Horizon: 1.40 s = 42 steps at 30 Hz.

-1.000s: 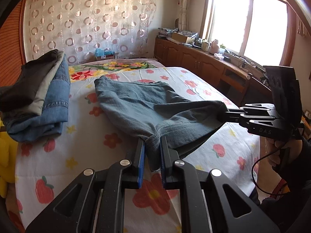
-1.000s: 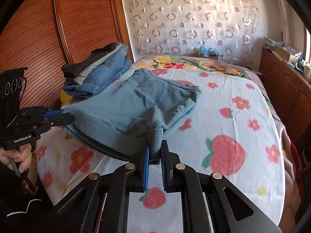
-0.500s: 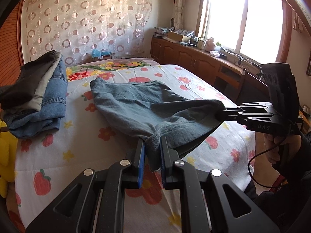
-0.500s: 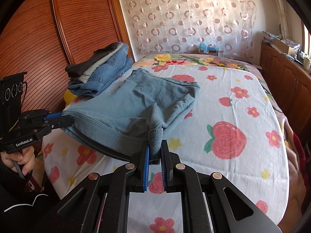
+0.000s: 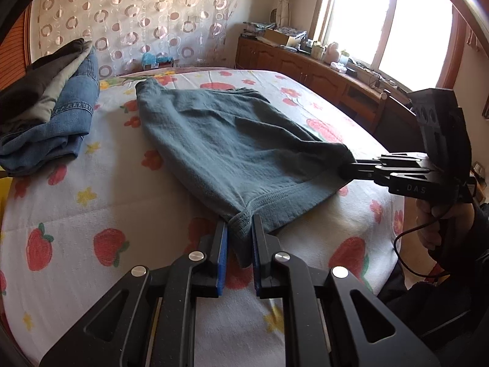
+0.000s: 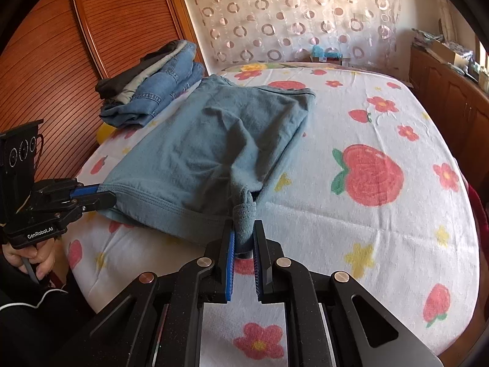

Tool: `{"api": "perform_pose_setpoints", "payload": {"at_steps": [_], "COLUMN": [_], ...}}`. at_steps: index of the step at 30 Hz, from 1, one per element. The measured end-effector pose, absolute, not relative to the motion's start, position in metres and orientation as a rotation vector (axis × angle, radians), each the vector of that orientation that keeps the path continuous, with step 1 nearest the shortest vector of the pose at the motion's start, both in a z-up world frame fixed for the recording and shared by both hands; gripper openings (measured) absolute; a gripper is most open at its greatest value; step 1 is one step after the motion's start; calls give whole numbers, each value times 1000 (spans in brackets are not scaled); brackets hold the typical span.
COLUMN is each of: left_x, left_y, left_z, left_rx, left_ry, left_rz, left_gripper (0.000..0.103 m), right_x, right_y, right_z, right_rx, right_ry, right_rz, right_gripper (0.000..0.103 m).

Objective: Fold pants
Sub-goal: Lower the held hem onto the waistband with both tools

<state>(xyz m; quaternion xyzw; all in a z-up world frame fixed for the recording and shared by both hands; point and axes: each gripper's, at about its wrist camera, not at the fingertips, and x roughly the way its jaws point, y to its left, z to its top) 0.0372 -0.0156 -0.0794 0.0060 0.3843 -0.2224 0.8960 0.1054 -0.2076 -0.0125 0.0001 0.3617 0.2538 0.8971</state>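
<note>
At the bottom centre of the left wrist view, the left gripper (image 5: 239, 238) has its blue-padded jaws clamped on one near hem corner of the grey-blue pants (image 5: 232, 140), and at the bottom centre of the right wrist view the right gripper (image 6: 244, 238) is likewise clamped on a bunched corner of the same hem. The folded cloth runs from the jaws up and away across the middle of each frame, lying on the flower-and-strawberry bedsheet (image 6: 382, 229). Farther off, a stack of folded jeans (image 5: 58, 116) sits at the upper left, just beside the pants' far end, before a circle-patterned curtain (image 6: 290, 15).
</note>
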Motion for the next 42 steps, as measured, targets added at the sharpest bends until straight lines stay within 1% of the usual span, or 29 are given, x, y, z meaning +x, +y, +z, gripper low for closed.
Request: {"api": "perform_pose_setpoints", "payload": {"at_steps": [9, 29, 35, 42], "left_x": [23, 14, 21, 48], "left_y": [-13, -4, -3, -6], "left_z": [-61, -6, -12, -26], "left_rx": [4, -7, -13, -16], "left_ry": [761, 600, 625, 661], "left_rz": [-486, -476, -471, -455], "left_gripper": [14, 14, 14, 14], "right_x": [88, 53, 59, 86], "right_y": [-214, -229, -228, -217], "right_z": [0, 50, 43, 35], "right_rx": [-6, 1, 2, -17], "right_ry": [712, 559, 562, 594], "right_rz": [533, 548, 550, 538], "right_gripper": [10, 10, 10, 10]}}
